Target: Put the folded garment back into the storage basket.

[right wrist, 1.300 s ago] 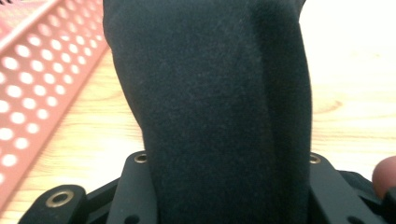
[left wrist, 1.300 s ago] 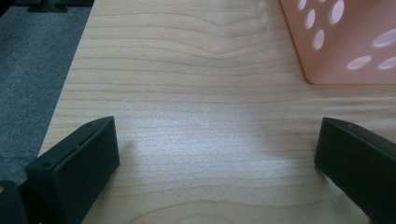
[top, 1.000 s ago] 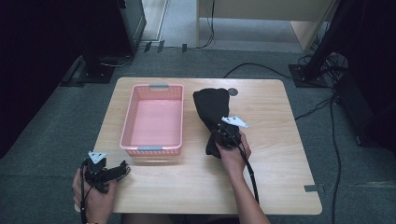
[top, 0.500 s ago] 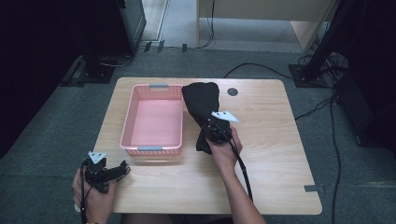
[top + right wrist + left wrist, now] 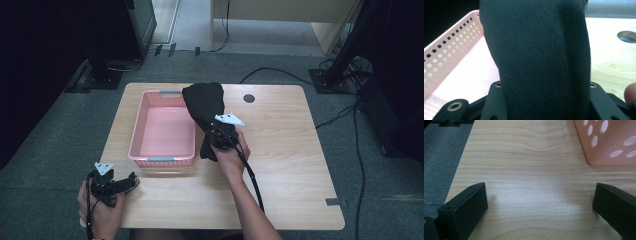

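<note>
A black cloth [image 5: 205, 107] hangs from my right gripper [image 5: 218, 134], which is shut on it just above the right rim of the pink basket [image 5: 150, 134]. Part of the cloth droops over that rim; a fold hangs down beside the basket. In the right gripper view the black cloth [image 5: 536, 57] covers the jaws, with the pink basket [image 5: 451, 50] to the left. My left gripper [image 5: 131, 183] rests near the table's front left corner, open and holding nothing. Its fingers [image 5: 465, 206] stand wide apart over bare wood, the basket corner [image 5: 609, 142] ahead to the right.
The wooden table [image 5: 290, 150] has a round cable hole [image 5: 249, 98] at the back. Grey carpet surrounds the table, with cables [image 5: 350, 115] on the floor to the right. A dark cabinet [image 5: 107, 40] stands behind at the left.
My right gripper has carried the black cloth left and away from the person, from the table right of the basket to over the basket's right rim. The left gripper has stayed put.
</note>
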Motion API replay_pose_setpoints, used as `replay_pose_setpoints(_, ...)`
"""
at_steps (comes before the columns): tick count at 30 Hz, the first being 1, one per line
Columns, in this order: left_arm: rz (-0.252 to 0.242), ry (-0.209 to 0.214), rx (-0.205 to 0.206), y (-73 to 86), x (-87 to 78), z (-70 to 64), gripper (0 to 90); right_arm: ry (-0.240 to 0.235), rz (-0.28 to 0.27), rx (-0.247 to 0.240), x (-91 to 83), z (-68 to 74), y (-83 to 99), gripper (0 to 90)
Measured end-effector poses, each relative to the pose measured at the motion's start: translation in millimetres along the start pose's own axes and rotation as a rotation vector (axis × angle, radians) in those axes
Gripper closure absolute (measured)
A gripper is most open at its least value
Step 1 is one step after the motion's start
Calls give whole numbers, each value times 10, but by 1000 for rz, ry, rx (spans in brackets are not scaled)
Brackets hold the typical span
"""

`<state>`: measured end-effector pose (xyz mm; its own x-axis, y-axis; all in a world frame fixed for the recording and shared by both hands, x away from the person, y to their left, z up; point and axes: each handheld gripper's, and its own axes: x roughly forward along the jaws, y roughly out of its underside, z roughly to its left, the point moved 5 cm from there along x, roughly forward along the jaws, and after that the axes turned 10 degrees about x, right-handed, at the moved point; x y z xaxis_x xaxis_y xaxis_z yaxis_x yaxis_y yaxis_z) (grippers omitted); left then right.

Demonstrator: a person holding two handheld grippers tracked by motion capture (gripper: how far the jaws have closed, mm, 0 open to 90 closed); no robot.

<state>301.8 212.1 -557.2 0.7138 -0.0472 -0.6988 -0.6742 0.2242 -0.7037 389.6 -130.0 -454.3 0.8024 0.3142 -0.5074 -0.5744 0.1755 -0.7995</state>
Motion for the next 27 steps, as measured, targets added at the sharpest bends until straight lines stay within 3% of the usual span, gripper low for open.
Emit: replay_pose_setpoints(27, -1, 0, 0, -1, 1, 0, 0, -63, 28, -50, 215, 554, -28, 604)
